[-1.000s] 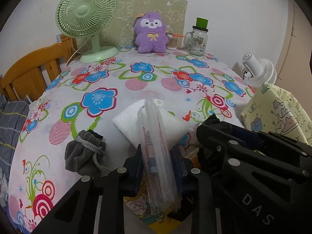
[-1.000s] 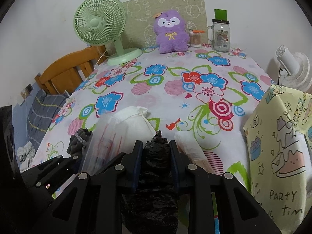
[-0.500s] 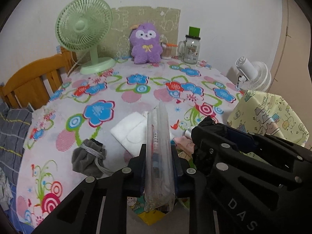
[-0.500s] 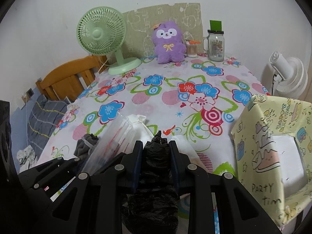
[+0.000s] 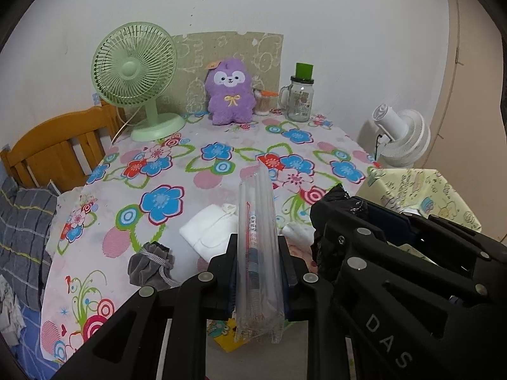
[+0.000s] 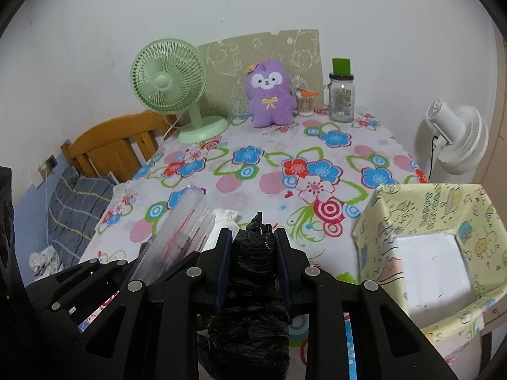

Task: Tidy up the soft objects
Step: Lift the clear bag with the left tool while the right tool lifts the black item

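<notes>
My left gripper is shut on a clear plastic packet that stands upright between its pads, lifted above the flowered tablecloth. My right gripper is shut on a crumpled black plastic bag, whose bulk hangs below the fingers. The two grippers are side by side; the clear packet shows at the left of the right wrist view. A white pouch and a grey drawstring pouch lie on the cloth beneath. A yellow patterned box stands open at the right.
At the back of the table stand a green fan, a purple plush toy and a glass jar with a green lid. A white fan sits off the right edge. A wooden bed frame is at the left.
Both grippers have risen together with their loads, so the table now looks farther below. The yellow box's open inside has come into the right wrist view.
</notes>
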